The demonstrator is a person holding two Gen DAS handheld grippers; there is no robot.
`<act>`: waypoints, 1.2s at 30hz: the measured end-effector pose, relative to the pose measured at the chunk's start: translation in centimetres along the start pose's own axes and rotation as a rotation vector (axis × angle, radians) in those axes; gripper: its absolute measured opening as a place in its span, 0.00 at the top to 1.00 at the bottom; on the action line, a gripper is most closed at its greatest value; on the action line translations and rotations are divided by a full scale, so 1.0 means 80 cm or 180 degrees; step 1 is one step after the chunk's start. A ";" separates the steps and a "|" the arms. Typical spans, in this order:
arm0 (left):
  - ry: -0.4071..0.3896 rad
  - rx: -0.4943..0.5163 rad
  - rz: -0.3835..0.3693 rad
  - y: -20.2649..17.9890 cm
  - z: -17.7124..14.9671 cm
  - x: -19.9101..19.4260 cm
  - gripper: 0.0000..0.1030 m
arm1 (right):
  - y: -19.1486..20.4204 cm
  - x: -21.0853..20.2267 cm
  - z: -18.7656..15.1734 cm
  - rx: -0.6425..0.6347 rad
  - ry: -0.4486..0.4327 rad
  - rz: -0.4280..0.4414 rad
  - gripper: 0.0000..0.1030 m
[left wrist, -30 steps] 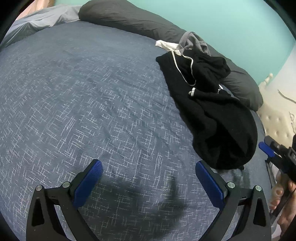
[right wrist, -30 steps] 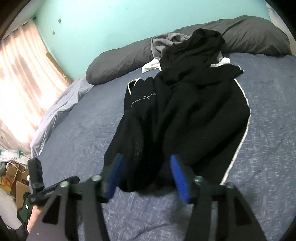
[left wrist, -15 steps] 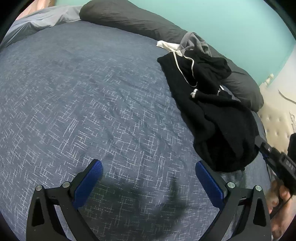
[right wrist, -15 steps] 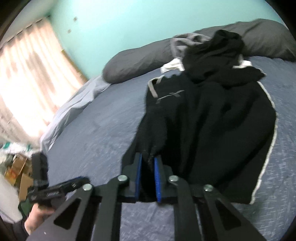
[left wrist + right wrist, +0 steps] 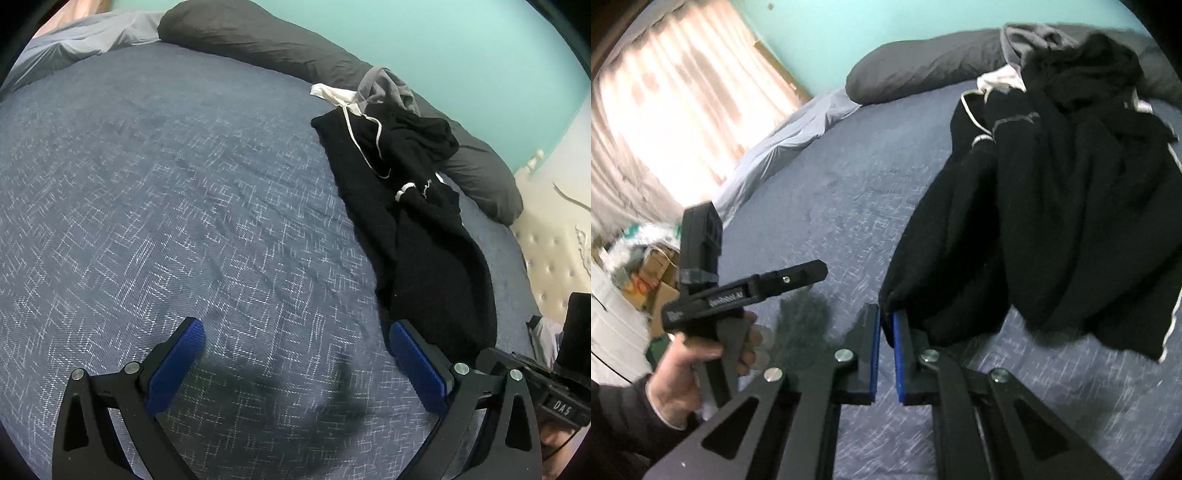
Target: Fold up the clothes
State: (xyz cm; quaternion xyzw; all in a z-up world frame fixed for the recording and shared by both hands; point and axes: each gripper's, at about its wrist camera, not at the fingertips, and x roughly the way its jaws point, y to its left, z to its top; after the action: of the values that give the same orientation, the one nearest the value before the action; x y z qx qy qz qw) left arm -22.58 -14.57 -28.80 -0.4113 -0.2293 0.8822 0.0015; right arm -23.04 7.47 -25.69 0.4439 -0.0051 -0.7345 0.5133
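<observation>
A black garment with white piping lies stretched along the right side of the bed, its far end heaped on a grey top and a white piece. In the right wrist view my right gripper pinches the near hem of the black garment; its jaws are closing on the cloth, and the hem is lifted off the cover. My left gripper hovers open over bare bed cover, left of the garment, with nothing between its fingers.
The blue-grey bed cover spreads wide to the left. A long dark grey pillow runs along the teal wall. A cream tufted headboard stands at right. Curtains and cardboard boxes lie beyond the bed. A hand holds the left gripper.
The right gripper's jaws came together on the black garment's near hem and drew it toward me and to the left, stretching the cloth. The left gripper stayed where it was, open.
</observation>
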 end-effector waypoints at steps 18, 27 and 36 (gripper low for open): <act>0.0009 0.0042 0.0037 -0.004 -0.004 0.002 0.00 | -0.069 -0.042 0.097 0.0176 -0.0348 -0.1073 0.49; 0.0030 0.0029 0.0048 -0.001 -0.003 0.005 0.00 | -0.088 0.035 0.169 0.0202 -0.0056 -0.1389 0.46; 0.0039 -0.0008 0.0026 0.005 0.000 0.005 0.00 | -0.097 0.098 0.196 0.0177 0.0273 -0.1502 0.47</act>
State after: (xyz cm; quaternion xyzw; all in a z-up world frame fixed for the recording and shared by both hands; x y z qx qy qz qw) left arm -22.75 -14.84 -29.24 -0.4177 -0.2288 0.8793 -0.0013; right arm -39.76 -1.82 -24.84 0.4776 0.1004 -0.8141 0.3148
